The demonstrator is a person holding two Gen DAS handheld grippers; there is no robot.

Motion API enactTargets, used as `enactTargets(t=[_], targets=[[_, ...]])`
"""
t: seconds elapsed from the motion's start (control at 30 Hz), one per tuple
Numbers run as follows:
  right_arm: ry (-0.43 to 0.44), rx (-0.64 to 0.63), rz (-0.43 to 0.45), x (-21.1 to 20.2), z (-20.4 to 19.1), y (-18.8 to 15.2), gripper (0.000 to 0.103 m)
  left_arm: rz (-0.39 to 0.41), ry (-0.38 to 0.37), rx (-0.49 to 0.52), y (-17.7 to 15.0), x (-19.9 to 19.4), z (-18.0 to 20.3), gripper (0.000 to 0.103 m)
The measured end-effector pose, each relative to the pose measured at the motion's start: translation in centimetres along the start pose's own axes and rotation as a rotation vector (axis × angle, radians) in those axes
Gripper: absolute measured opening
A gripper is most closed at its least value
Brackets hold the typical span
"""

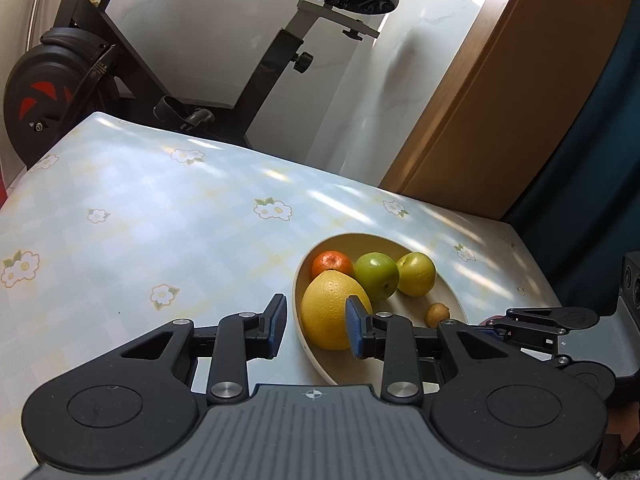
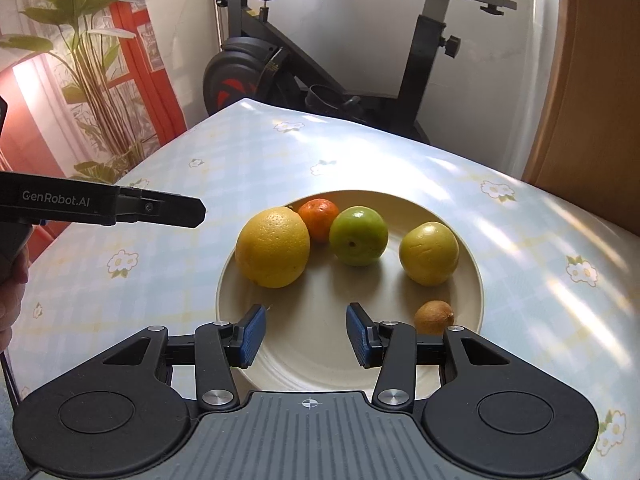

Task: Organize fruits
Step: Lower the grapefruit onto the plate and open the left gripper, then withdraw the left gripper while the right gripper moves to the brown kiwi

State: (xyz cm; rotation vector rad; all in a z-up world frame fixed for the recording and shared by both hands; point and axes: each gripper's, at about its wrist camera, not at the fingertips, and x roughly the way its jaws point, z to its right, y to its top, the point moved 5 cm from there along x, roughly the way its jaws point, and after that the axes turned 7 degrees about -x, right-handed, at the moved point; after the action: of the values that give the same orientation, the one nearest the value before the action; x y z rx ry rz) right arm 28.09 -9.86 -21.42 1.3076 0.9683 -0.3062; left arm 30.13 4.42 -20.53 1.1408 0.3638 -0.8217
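On the bench [image 2: 248, 160], covered with a pale blue checked cloth printed with white flowers, stands a shallow cream round plate [image 2: 460, 300] that already carries all the fruit I can see: a large yellow citrus [image 2: 273, 247], a small orange mandarin [image 2: 319, 219], a round green apple [image 2: 358, 235], a yellow-green apple [image 2: 429, 253] and a small brown kiwi-like fruit [image 2: 434, 316].

Both tools hover empty. The right gripper [image 2: 306, 336] hangs over the plate's near rim with its blue pads parted and only bare plate between them. The left gripper [image 1: 317, 326] is likewise released, nothing clamped, its pads parted by a modest gap.

What the next move turns on, I judge, is this: from the right gripper the small brown fruit lies just beside its right-hand finger, nearest of all, while the big citrus sits ahead and to its left. From the left gripper the citrus lies straight ahead, partly behind one pad, so the left hand is the nearer for that fruit. The fruits are roundish, so no long axis much matters.

The right wrist view shows the whole plate from above and the left tool's black body entering from the side with a hand [image 2: 12, 292] at its handle. The left view hides the plate's near edge but shows the right tool beyond the plate.
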Motion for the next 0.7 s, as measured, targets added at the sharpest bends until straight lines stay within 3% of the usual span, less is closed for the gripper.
enactTargets(t=[0.2,0.7], targets=[[0.006,0.109,0.029,-2.4,1.3,-1.4,0.042,0.004,0.013,-0.008,-0.9,-1.2,0.3,0.034],[-0.036,0.163,0.073,-8.5,4.1,-6.2,0.042,-0.027,-0.034,-0.053,-3.8,-2.5,1.5,0.034]])
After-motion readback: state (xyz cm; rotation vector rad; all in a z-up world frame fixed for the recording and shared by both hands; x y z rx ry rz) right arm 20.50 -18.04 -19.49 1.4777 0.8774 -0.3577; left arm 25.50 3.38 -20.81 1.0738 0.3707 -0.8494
